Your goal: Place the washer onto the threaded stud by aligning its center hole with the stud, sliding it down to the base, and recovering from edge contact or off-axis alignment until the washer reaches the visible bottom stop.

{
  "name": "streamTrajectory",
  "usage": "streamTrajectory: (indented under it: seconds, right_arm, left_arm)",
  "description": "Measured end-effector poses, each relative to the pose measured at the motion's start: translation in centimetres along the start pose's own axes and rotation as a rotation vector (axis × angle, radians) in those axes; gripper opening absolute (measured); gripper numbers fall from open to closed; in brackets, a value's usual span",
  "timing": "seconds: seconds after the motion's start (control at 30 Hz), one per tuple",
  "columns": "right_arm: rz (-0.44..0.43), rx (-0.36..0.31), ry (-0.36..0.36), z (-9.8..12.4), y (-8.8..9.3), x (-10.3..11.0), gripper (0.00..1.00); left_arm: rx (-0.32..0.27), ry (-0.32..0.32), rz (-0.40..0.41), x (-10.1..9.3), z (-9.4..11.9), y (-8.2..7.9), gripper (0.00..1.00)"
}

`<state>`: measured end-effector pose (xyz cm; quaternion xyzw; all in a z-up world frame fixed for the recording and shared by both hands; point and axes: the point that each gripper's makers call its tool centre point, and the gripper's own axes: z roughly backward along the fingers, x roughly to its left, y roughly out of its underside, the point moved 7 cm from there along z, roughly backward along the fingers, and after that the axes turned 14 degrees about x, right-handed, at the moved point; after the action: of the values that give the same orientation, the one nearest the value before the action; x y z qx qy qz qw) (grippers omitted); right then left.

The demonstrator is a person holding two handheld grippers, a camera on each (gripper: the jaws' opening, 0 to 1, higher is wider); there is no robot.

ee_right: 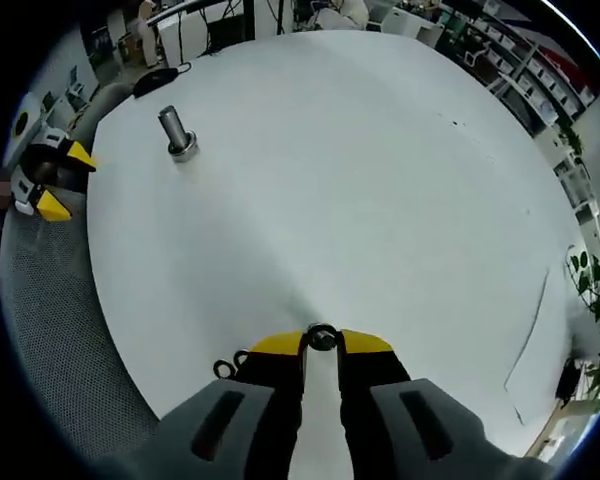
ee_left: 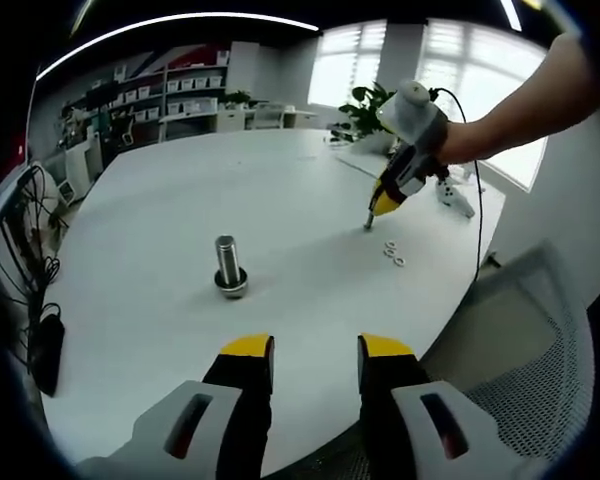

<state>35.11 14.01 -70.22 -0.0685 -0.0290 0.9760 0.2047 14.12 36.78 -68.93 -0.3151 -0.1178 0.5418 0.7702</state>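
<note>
1. Left gripper (ee_left: 315, 350): in the left gripper view its two yellow-tipped jaws rose from the bottom edge, spread apart with bare table showing between them, holding nothing. It hung at the near rim of the round white table (ee_left: 180, 190).
2. Threaded stud (ee_left: 228, 262): it stood upright on the table beyond the left jaws, a grey cylinder on a darker round base. In the right gripper view the same stud (ee_right: 174, 129) stood far across the table, near the far left rim.
3. Spare washers (ee_left: 393, 252): two or three small pale rings lay on the table well to the right of the stud, close together. In the right gripper view, two dark rings (ee_right: 231, 364) lay just left of the right jaws.
4. Right gripper (ee_right: 322, 343): its jaws were drawn almost together, pinching a washer (ee_right: 322, 337) by its rim between the yellow tips, the centre hole visible. In the left gripper view this gripper (ee_left: 371, 220) pointed tip-down at the table just beyond the spare washers, held by a person's hand (ee_left: 420, 120) and bare forearm reaching in from the right.
5. Washer and stud were well apart.
6. Mesh chair (ee_left: 540, 330): its grey back stood beside the right table rim.
7. Far background: shelving (ee_left: 170, 95), a potted plant (ee_left: 365, 110) and bright windows (ee_left: 460, 60).
</note>
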Motion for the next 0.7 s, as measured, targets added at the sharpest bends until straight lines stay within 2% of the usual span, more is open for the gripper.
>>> streamTrajectory:
  seconds: [0.7]
  right_arm:
    - [0.018,0.070,-0.019,-1.8,0.0,0.4,0.15]
  left_arm:
    - [0.014,0.004,-0.010,-0.2,-0.1,0.1,0.31]
